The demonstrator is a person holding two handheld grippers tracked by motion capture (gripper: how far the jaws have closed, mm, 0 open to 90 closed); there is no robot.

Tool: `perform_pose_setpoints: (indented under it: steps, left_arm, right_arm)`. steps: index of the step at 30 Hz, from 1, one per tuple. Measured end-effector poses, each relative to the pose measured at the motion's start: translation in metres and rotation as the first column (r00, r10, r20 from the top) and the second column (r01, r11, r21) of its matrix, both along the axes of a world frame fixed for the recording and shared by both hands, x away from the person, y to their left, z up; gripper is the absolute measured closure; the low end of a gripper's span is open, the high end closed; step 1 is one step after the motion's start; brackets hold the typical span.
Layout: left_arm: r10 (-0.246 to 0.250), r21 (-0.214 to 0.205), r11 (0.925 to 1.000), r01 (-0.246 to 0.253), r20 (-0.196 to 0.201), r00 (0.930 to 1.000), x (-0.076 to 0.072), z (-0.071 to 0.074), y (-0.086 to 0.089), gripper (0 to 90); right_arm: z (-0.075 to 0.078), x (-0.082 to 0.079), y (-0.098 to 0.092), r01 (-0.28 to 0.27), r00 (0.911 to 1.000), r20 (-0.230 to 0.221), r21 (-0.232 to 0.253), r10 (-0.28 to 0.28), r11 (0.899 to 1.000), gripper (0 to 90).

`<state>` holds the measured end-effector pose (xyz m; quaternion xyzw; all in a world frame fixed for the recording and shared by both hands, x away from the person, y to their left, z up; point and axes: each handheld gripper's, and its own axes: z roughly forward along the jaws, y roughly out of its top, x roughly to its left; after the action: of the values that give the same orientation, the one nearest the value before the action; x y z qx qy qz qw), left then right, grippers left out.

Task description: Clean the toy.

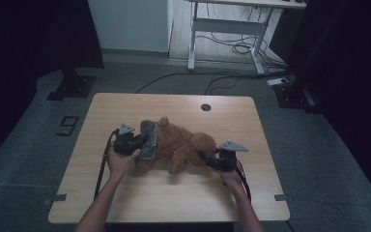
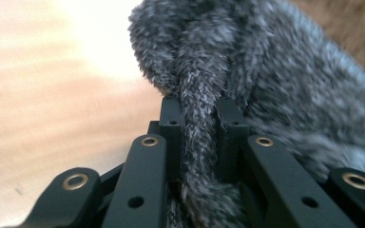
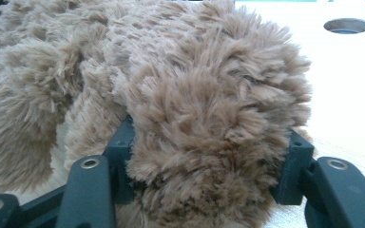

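Observation:
A brown teddy bear [image 1: 183,142] lies on its side in the middle of the wooden table [image 1: 174,198]. A grey fuzzy garment [image 1: 149,137] covers its left end. My left gripper [image 1: 142,143] comes in from the left and is shut on a fold of that grey fabric [image 2: 275,71], which is pinched between the pads at the left gripper [image 2: 199,114]. My right gripper [image 1: 204,155] reaches in from the right. Its jaws press into both sides of the bear's rounded right end [image 3: 209,133], whose fur bulges between them at the right gripper [image 3: 209,156].
A round cable hole [image 1: 206,107] sits near the table's far edge, also seen as the hole [image 3: 347,25]. Beyond the table stand a white desk frame [image 1: 193,38] with loose cables on the floor and dark stands at both sides.

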<state>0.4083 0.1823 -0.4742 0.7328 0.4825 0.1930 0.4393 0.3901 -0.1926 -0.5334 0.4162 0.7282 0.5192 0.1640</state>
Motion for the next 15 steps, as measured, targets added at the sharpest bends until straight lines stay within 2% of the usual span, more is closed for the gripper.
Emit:
perform_pose_setpoints:
  steps: [1,2,3,4,5,7,8,9,11,14,15]
  left_arm:
    - [-0.011,-0.008,0.9999,0.011,0.037,0.9993,-0.001,0.018,-0.002,76.0]
    - [-0.018,-0.015,0.9997,0.019,0.056,0.9983,-0.001,0.027,-0.005,75.9]
    - [-0.03,-0.025,0.9992,0.032,0.07,0.9971,0.0,0.035,-0.008,75.9]
    - [-0.03,-0.025,0.9992,0.032,0.07,0.9971,0.0,0.035,-0.008,75.7]
    - [-0.056,-0.026,0.998,0.058,0.096,0.9938,0.002,0.05,-0.02,75.6]
    - [-0.088,-0.041,0.9949,0.093,0.103,0.9908,0.005,0.06,-0.033,75.6]
    - [-0.088,-0.041,0.9949,0.093,0.103,0.9908,0.005,0.06,-0.033,75.5]
    - [-0.122,-0.016,0.9922,0.124,0.08,0.9893,0.01,0.063,-0.048,75.4]
    - [-0.151,0.012,0.9885,0.151,0.026,0.9882,0.017,0.057,-0.061,75.0]
    - [-0.152,0.018,0.9883,0.152,0.015,0.9883,0.019,0.048,-0.068,75.0]
    - [-0.146,0.042,0.9884,0.146,0.008,0.9892,0.019,0.039,-0.071,75.3]
  right_arm:
    - [0.001,-0.001,-0.001,-0.012,0.9999,0.002,-0.006,0.012,1.0,41.0]
    - [0.001,-0.002,-0.001,-0.015,0.9999,0.007,-0.009,0.015,1.0,41.0]
    - [0.001,-0.003,-0.001,-0.021,0.9997,0.009,-0.014,0.021,1.0,40.8]
    - [0.001,-0.003,-0.001,-0.021,0.9997,0.009,-0.014,0.021,1.0,40.8]
    - [0.002,-0.006,-0.001,-0.033,0.9994,0.011,-0.029,0.033,0.999,40.4]
    - [0.004,-0.01,-0.001,-0.042,0.9989,0.019,-0.043,0.042,0.998,40.1]
    - [0.004,-0.011,-0.001,-0.048,0.9985,0.026,-0.049,0.049,0.998,40.0]
    - [0.003,-0.012,-0.002,-0.054,0.9979,0.032,-0.054,0.056,0.997,39.9]
    - [0.001,-0.013,-0.003,-0.061,0.9974,0.035,-0.045,0.062,0.997,39.7]
    - [0.0,-0.012,-0.006,-0.064,0.9976,0.026,-0.027,0.065,0.998,39.0]
    - [0.0,-0.012,-0.007,-0.066,0.9976,0.022,-0.021,0.066,0.998,38.7]
